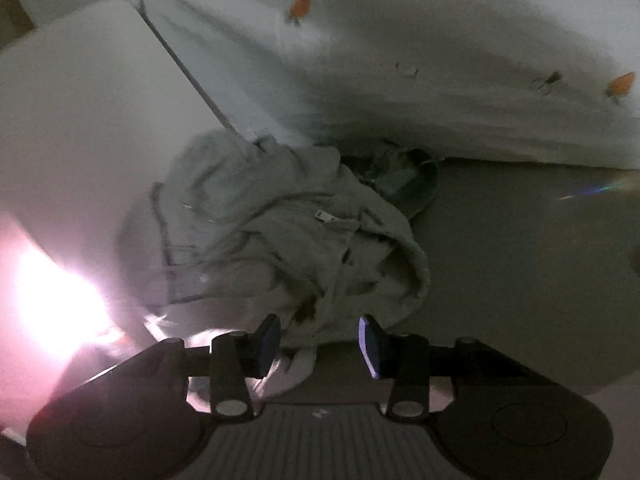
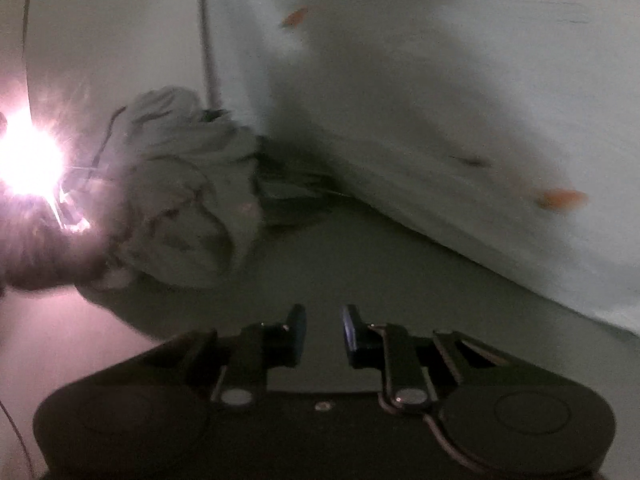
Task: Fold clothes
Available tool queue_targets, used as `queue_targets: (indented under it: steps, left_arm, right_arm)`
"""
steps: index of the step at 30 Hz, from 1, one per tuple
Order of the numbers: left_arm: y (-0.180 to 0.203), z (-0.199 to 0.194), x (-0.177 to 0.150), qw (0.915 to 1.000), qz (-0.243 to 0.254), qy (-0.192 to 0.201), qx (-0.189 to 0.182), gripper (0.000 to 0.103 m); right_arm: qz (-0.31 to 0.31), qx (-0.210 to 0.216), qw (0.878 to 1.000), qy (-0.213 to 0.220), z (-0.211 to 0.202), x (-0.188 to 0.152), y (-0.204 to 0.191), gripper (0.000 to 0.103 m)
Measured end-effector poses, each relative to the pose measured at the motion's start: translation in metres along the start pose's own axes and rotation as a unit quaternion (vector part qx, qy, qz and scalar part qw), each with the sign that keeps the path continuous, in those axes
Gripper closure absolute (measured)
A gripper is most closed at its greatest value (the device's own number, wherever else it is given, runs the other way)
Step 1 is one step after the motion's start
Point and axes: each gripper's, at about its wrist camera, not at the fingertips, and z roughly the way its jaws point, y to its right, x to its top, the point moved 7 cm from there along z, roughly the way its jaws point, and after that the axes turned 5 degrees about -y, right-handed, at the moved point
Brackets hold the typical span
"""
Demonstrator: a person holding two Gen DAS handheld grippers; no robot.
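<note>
The left claw (image 1: 318,344) has its blue pads (image 1: 370,342) spread, with a fold of the pale grey garment (image 1: 280,236) lying in the gap between them; the pads do not visibly press on the cloth. Just beyond, the garment sits in a crumpled heap on the grey surface (image 1: 520,248), a small zipper pull (image 1: 322,214) showing near its middle and dark seam lines along its left edge. Behind the heap a second, darker piece of cloth (image 1: 404,176) lies against the foot of a white sheet (image 1: 400,60) printed with small orange marks (image 1: 300,4). The right claw (image 2: 323,334) has its fingers set close but with a clear gap, nothing between them, above bare surface (image 2: 360,264). The garment (image 2: 188,200) lies well to its left, bunched up. A bright glare (image 2: 28,160) washes out the left side of that view, and the white sheet (image 2: 440,80) rises on the right.
</note>
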Motion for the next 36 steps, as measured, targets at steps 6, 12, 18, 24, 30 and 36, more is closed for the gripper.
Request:
queue_targets:
  steps: [6, 12, 18, 24, 30, 36]
  left_arm:
    - [0.009, 0.06, 0.0, 0.9981, 0.044, 0.002, 0.044, 0.053]
    - [0.0, 0.061, 0.001, 0.9924, 0.013, 0.037, 0.117, 0.052]
    - [-0.02, 0.057, 0.01, 0.9623, 0.011, 0.07, 0.263, 0.036]
    - [-0.063, 0.023, 0.042, 0.9146, -0.05, 0.117, 0.384, 0.025]
    - [-0.093, -0.05, 0.094, 0.8664, -0.117, 0.198, 0.443, 0.022]
    - [-0.105, -0.204, 0.141, 0.8222, -0.215, 0.312, 0.425, 0.019]
  right_arm:
    - [-0.021, 0.068, 0.997, -0.013, 0.092, 0.039, -0.049, 0.062]
    - [-0.046, 0.056, 0.996, -0.041, 0.163, 0.048, -0.071, 0.061]
    - [-0.067, -0.076, 0.994, 0.027, 0.156, 0.056, -0.053, 0.071]
    - [-0.142, -0.217, 0.946, 0.195, 0.067, 0.088, -0.034, 0.071]
    - [-0.196, -0.318, 0.857, 0.356, -0.052, 0.129, -0.009, 0.071]
    - [-0.184, -0.374, 0.776, 0.472, -0.209, 0.151, 0.029, 0.068]
